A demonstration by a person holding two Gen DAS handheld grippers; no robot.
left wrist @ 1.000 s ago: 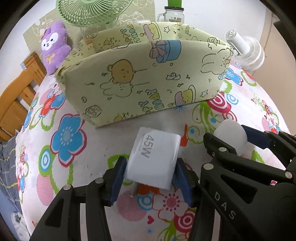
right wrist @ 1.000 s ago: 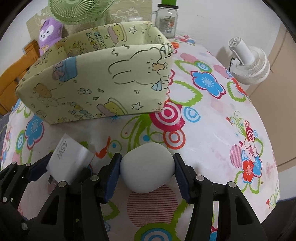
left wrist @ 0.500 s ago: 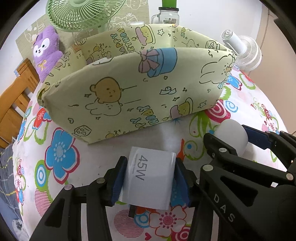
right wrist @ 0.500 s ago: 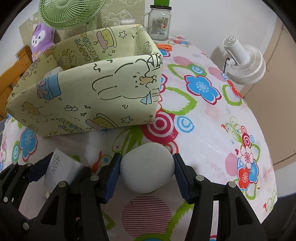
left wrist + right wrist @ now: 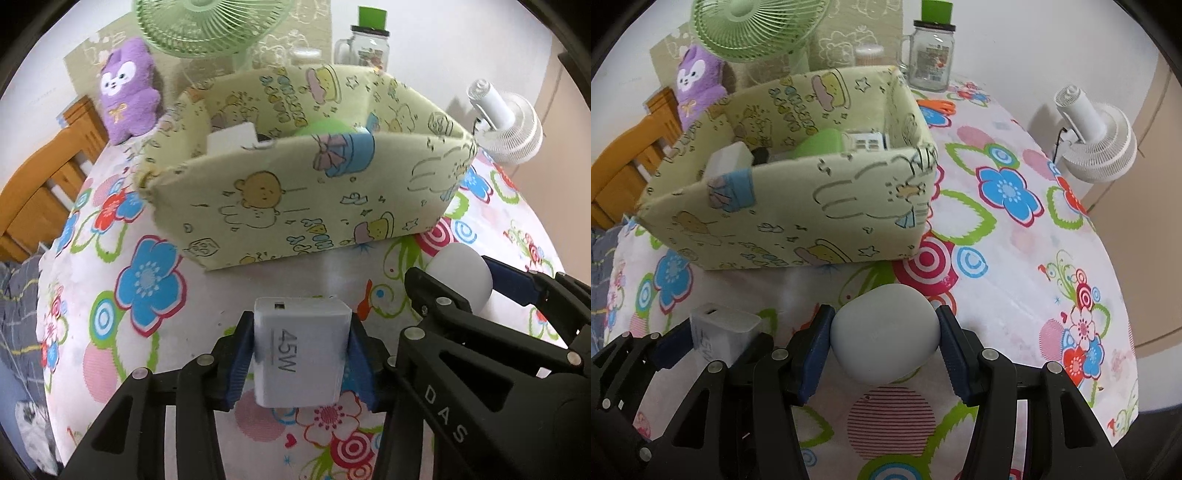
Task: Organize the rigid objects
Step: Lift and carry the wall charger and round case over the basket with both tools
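1. Flower-printed cloth covered the desk (image 5: 1015,280); only the right view showed orange scissors (image 5: 942,105) at upper centre.
2. Left gripper (image 5: 301,360) fingers were closing on the boxy white charger (image 5: 301,354), port end facing the fabric bin (image 5: 295,206).
3. Right gripper (image 5: 884,338) fingers clamped a smooth rounded white case (image 5: 884,332), lower centre.
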